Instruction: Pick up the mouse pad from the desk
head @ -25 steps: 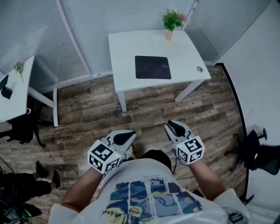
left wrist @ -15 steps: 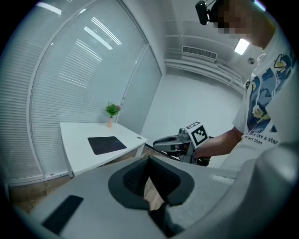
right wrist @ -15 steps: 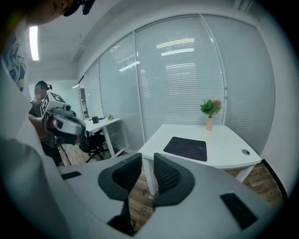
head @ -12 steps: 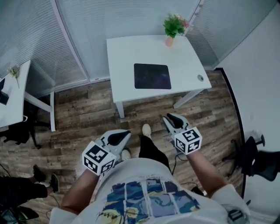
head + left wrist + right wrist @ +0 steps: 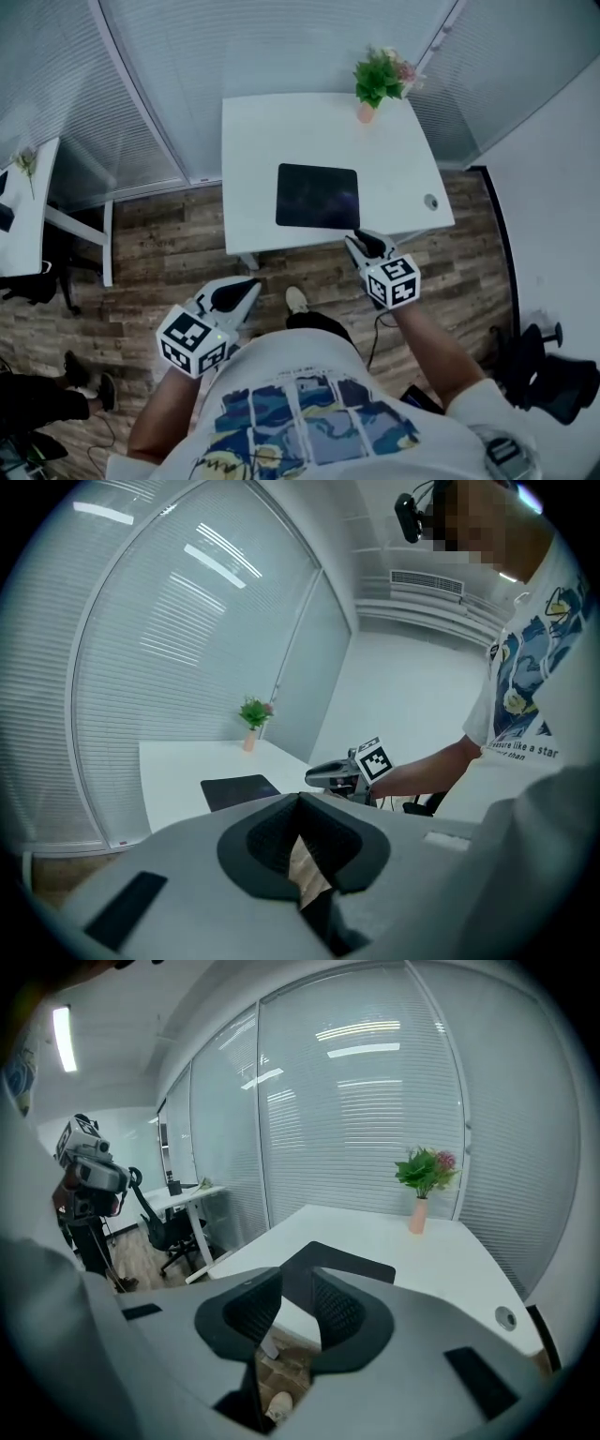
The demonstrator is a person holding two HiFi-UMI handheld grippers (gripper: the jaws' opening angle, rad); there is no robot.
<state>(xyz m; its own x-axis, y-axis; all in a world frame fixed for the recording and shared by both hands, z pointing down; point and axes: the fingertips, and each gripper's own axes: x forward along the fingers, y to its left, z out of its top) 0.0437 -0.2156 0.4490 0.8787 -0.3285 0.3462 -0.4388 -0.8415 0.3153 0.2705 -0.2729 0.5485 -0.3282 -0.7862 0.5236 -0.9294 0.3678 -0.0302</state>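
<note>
Since a second ago the person has stepped up to the white tabletop (image 5: pixel 253 141). The right tongs (image 5: pixel 360 246), then over the floor (image 5: pixel 169 244), now reach its near edge, just beside the mouse pad (image 5: pixel 318 196) lying flat at its middle. Their jaws have just been opening and stand partly apart, holding nothing. The left tongs (image 5: pixel 251 284) hang back over the floor, a narrow slit apart, empty. There is one pad, one potted plant (image 5: pixel 375 80) and two tongs. Only the right gripper view shows what may be a camera stand (image 5: pixel 84 1194) by an office chair (image 5: pixel 164 1227).
</note>
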